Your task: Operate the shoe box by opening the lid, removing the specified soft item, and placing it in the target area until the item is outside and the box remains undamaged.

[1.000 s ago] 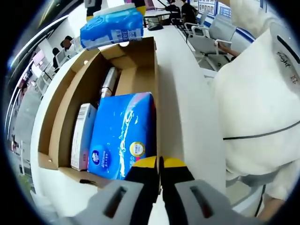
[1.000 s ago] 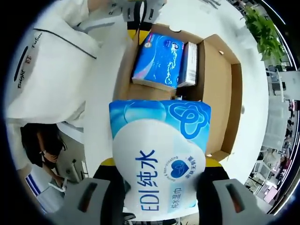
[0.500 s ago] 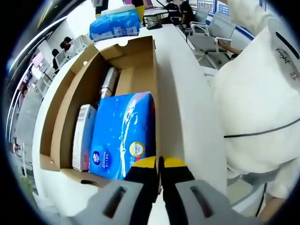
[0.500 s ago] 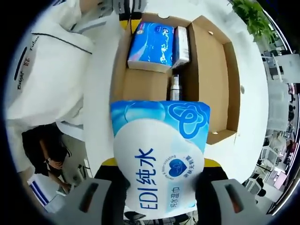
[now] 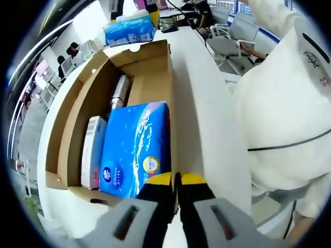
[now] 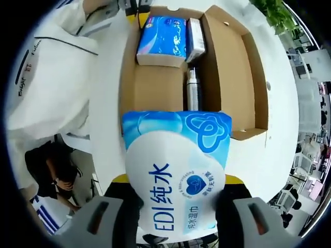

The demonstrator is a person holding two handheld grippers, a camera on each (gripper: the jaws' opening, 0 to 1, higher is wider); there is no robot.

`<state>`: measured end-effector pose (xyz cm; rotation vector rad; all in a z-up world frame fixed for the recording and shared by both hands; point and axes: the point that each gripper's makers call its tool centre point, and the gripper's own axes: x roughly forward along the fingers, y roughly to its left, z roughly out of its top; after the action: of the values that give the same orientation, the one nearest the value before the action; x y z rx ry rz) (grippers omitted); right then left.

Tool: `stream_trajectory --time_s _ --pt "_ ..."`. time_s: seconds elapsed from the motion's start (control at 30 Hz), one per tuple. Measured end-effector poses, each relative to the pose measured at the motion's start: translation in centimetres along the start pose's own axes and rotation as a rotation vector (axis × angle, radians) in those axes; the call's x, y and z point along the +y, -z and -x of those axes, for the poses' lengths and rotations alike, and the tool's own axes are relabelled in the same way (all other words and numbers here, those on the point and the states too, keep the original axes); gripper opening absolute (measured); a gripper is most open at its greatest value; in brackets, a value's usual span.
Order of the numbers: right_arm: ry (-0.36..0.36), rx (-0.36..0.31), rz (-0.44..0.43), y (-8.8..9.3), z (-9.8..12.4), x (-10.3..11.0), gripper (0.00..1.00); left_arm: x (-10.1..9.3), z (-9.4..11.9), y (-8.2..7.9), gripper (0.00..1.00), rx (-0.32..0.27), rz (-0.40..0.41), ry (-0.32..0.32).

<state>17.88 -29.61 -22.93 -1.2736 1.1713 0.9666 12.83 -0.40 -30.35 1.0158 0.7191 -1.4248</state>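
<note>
We have the wipes pack clamped in our right gripper, clear of the box, while our left gripper, jaws together, pins the box's near wall; next we should set the pack down on the table.

I've carried the wet-wipe pack, clamped in my right claw, farther from the open shoe box, past its end.

- In the right gripper view the wipes pack covers the near end of the shoe box and the tips of the jaws holding it.
- The steel bottle in that box is partly hidden behind the pack.
- Print on the white carton beside the blue tissue pack is too small to read.
</note>
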Motion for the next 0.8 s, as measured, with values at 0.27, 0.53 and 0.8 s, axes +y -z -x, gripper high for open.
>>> stream_trajectory --time_s 0.27,0.53,0.8 --pt "-0.034 -0.011 -0.032 1.3 -0.6 0.5 0.57 -0.3 -0.1 -0.1 0.02 0.002 -0.002 0.002" --pt "-0.031 0.001 -0.048 2.4 -0.7 0.6 0.58 -0.3 -0.1 -0.1 0.02 0.000 -0.003 0.000" --pt "-0.023 0.002 -0.002 3.9 -1.6 0.5 0.58 -0.2 -0.1 -0.1 0.02 -0.006 -0.003 0.002"
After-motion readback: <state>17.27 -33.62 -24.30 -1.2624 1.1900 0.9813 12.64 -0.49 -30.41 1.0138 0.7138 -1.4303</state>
